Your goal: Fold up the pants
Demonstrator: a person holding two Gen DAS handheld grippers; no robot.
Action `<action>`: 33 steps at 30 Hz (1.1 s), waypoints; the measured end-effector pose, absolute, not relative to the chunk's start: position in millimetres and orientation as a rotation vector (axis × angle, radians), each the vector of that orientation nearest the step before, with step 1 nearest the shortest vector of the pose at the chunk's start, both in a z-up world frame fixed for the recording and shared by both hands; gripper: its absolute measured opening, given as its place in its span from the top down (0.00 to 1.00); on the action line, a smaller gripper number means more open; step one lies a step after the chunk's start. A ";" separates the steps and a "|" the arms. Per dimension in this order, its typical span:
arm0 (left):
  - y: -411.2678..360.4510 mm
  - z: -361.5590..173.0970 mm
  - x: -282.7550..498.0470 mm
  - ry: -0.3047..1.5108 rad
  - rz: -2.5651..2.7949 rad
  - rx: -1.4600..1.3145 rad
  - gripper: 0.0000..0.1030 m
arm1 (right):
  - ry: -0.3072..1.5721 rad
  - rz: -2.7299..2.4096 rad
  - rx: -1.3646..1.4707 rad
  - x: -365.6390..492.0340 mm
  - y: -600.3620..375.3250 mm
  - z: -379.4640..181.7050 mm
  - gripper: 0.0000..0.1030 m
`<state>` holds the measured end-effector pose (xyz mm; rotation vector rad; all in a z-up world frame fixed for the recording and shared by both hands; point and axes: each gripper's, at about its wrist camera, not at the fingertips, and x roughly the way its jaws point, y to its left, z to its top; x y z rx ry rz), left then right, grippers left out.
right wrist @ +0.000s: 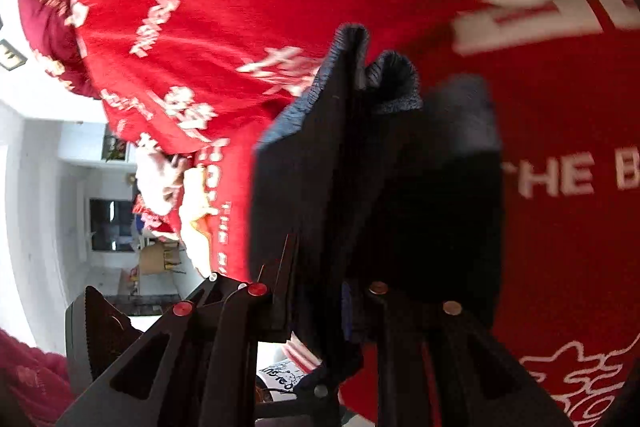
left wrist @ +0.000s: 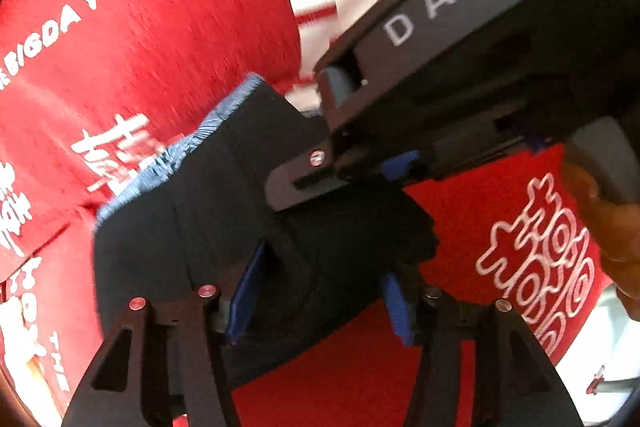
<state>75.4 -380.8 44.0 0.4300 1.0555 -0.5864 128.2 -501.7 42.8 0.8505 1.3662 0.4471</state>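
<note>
The pants (left wrist: 208,227) are dark, nearly black cloth with a ribbed blue-grey band along one edge, bunched thick in the centre of the left wrist view over a red cloth (left wrist: 180,27) printed with white letters and characters. In that view the left gripper (left wrist: 320,303) comes up from the bottom edge with its 2 blue-padded fingers (left wrist: 244,291) set apart on either side of a fold of pants; whether the pads press the cloth I cannot tell. The right gripper (left wrist: 352,163), a black body lettered DAS, slants in from the upper right and meets the same bundle, with a hand (left wrist: 616,223) at the right edge. In the right wrist view the pants (right wrist: 360,167) stand as a tall folded mass in the centre, ribbed band uppermost, and the right gripper (right wrist: 320,307) has its fingers close together pinching them. The red cloth (right wrist: 240,7) fills the top and right; a pale room shows at the left.
</note>
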 end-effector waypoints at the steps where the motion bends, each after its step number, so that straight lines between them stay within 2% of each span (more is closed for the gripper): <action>1: -385.1 35.9 74.2 1.062 -0.582 0.443 0.46 | 1.373 0.431 0.860 126.1 -506.3 34.0 0.81; 6: -388.3 27.3 74.0 1.072 -0.583 0.471 0.40 | 1.395 0.380 0.842 122.7 -514.7 10.4 0.81; 9: -379.2 32.3 76.7 1.118 -0.601 0.443 0.29 | 1.396 0.366 0.806 123.1 -511.8 9.8 0.81; 18: -300.2 70.1 98.7 1.089 -0.442 0.369 0.28 | 1.389 0.286 0.684 109.2 -503.9 32.0 0.80; 24: -238.3 35.9 146.7 1.255 -0.216 0.286 0.28 | 1.419 0.180 0.600 91.9 -505.4 45.9 0.80; 26: -225.7 22.9 150.8 1.307 -0.209 0.231 0.16 | 1.427 0.152 0.596 87.3 -505.6 50.7 0.80; 29: -221.2 18.6 148.2 1.313 -0.223 0.184 0.16 | 1.411 0.123 0.605 85.8 -501.7 62.7 0.79; 30: -222.1 17.7 146.0 1.306 -0.226 0.193 0.16 | 1.394 0.117 0.611 86.0 -500.9 67.3 0.77; 32: -223.3 18.3 143.1 1.296 -0.228 0.202 0.16 | 1.365 0.107 0.626 89.8 -498.4 71.9 0.56; 33: -224.5 18.6 141.8 1.292 -0.231 0.207 0.16 | 1.362 0.104 0.630 91.7 -497.2 71.7 0.51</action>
